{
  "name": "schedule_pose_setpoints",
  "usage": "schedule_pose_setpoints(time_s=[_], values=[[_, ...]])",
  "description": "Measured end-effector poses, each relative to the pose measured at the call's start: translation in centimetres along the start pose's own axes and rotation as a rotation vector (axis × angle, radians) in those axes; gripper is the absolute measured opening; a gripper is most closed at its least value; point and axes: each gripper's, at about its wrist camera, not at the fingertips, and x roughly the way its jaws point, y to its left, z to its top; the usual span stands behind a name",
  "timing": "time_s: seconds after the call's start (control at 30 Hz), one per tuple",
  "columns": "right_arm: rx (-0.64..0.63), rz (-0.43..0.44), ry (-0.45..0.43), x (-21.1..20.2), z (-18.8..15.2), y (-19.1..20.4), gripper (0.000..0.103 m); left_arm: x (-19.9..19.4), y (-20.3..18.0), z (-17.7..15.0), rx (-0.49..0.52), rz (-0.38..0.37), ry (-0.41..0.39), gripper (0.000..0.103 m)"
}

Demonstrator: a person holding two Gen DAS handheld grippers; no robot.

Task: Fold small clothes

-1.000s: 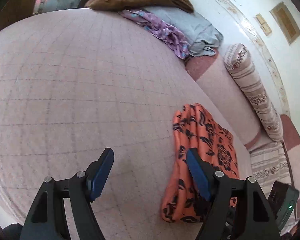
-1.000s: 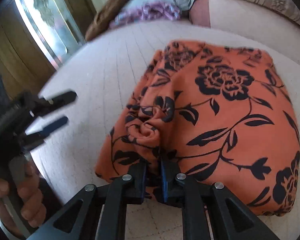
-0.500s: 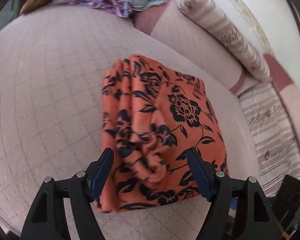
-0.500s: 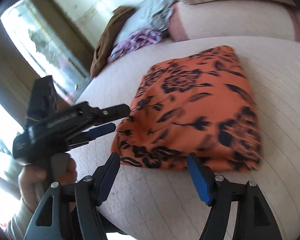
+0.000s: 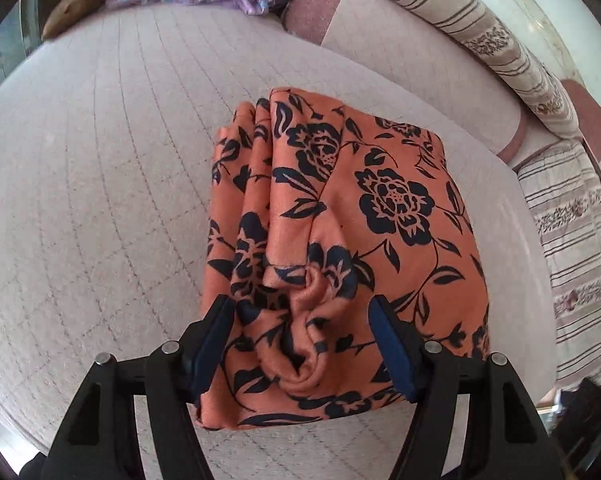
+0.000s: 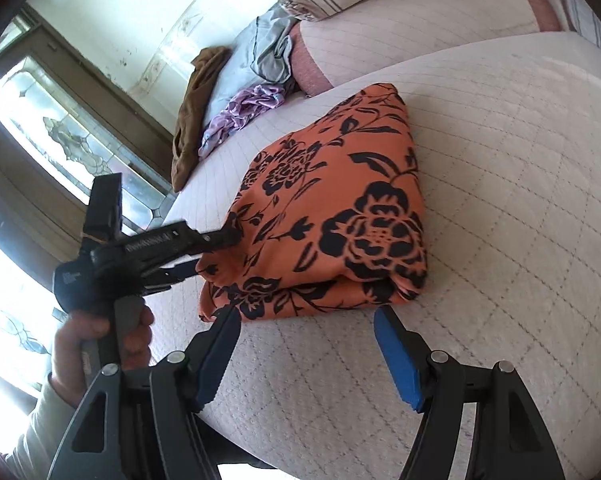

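1. Now my left gripper (image 5: pixel 300 312) is closing its spread fingers around the bunched near edge of the orange cloth (image 5: pixel 352 216), folded on the mattress (image 5: pixel 100 184).
2. My right gripper (image 6: pixel 304 324) hangs just short of it, fingers wide, empty.

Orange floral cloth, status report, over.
Left gripper closing around the bunched edge of the orange floral cloth. Right gripper open, empty, just short of it. Cloth folded on the quilted bed. Nothing in the way.
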Motion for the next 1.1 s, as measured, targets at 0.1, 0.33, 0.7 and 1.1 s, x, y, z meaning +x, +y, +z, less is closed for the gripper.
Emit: schedule_pose_setpoints(time_s=[0.1, 0.33, 0.7, 1.1], values=[[0.016, 0.005, -0.001, 0.1, -0.1, -0.7, 0.073, 1.2, 1.2, 0.4, -0.088, -0.012, 0.073, 0.03], [0.045, 0.005, -0.027, -1.0, 0.1, -1.9, 0.073, -6.5, 0.8, -1.4, -0.154, -0.173, -0.097, 0.017], [0.063, -0.017, 0.001, -1.2, 0.3, -2.8, 0.073, -2.6, 6.0, -4.5, -0.233, -0.158, -0.007, 0.023], [0.061, -0.025, 0.019, -0.7, -0.1, -2.1, 0.073, -5.1, 3.8, -2.4, -0.181, -0.121, -0.063, 0.012]])
